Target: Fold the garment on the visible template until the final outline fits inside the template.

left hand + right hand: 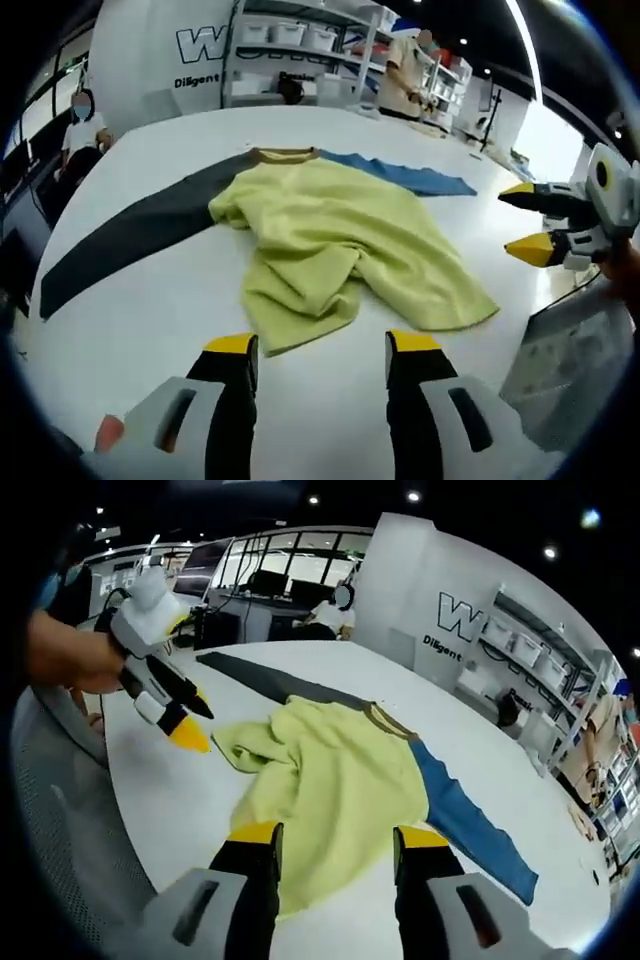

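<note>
Your table (150, 330) is white and round-edged, taking up the middle and lower part of both views. Behind it, at the top of the left gripper view, stands a white wall (150, 50) with large lettering and a rack of shelves (300, 40) holding white bins; black ceiling with spot lights runs across the top of the right gripper view.

One garment (340, 245) lies crumpled at centre frame in the left gripper view, yellow-green with a brown collar. Under it lies one long flat template (130, 235), its dark grey half reaching to the lower left and its blue half to the upper right.

You hold two grippers. Your left gripper (320, 350) sits at the bottom of its view, jaws apart, holding nothing, just short of the garment's near edge. Your right gripper (335, 840) is likewise spread and holding nothing, its tips over the garment's hem
</note>
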`<move>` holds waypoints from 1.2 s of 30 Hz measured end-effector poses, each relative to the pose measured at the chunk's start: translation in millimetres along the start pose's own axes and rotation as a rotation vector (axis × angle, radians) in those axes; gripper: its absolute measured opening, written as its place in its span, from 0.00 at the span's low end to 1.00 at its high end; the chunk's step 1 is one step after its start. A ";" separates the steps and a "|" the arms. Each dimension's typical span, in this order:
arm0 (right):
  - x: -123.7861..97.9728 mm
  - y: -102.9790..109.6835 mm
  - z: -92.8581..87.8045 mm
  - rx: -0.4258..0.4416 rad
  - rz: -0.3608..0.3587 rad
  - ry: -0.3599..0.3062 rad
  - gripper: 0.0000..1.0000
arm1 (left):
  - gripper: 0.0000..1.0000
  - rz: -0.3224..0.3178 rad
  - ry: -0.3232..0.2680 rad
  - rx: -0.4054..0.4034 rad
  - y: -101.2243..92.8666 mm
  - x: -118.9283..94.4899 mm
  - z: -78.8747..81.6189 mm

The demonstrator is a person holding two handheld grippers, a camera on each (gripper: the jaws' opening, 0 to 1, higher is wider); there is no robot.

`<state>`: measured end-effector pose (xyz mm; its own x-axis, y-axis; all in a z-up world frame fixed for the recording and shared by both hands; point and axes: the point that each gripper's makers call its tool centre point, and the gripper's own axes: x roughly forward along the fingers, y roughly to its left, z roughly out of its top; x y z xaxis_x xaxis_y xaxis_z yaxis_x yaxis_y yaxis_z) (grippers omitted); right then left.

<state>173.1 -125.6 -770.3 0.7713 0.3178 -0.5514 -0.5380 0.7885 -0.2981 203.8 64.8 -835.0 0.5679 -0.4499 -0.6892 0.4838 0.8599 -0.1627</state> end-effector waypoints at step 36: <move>2.0 -1.2 -4.5 -0.027 0.004 0.009 0.36 | 0.09 0.064 0.041 -0.137 25.8 21.9 -7.2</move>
<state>173.8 -128.3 -774.5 0.7663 0.3162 -0.5593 -0.5499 0.7729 -0.3167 223.9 78.9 -859.4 0.5654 -0.3857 -0.7291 0.3504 0.9125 -0.2109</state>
